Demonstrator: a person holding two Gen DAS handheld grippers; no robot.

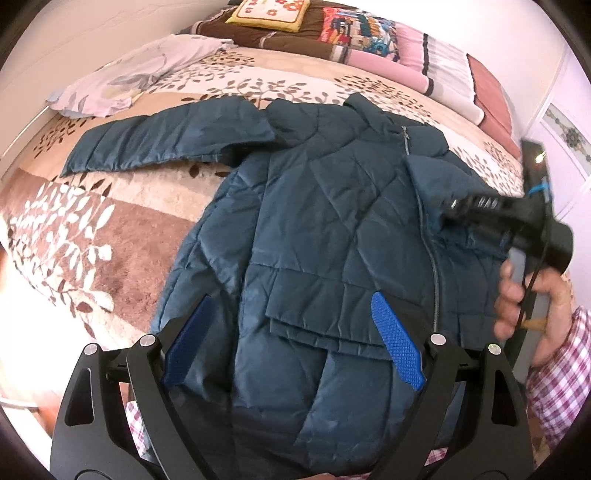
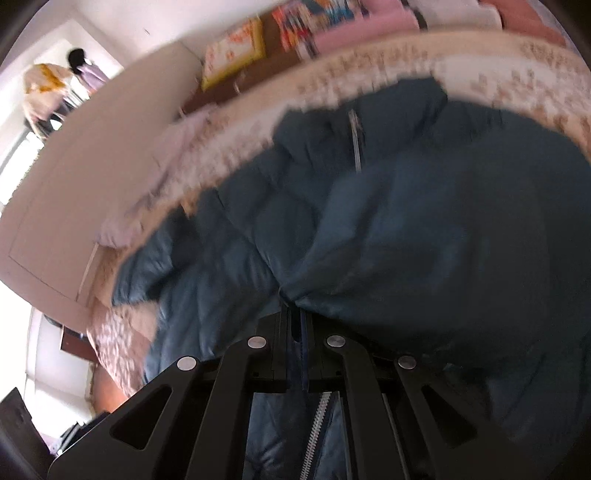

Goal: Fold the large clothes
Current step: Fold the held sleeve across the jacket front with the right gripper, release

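Note:
A dark teal quilted jacket lies front up on the bed, zipper toward the right. Its left sleeve stretches flat out to the left. My left gripper hovers open above the lower front panel, and its blue pads hold nothing. My right gripper comes in from the right, shut on the other sleeve, which is drawn over the jacket's chest. The blurred right wrist view shows the jacket bunched at the right gripper, with teal cloth pinched between the nearly closed fingers.
The bed cover has a leaf pattern. A pale pillow lies at the far left, and folded quilts and a yellow cushion line the head. A hand in a plaid sleeve holds the right gripper. Clothes hang by a window.

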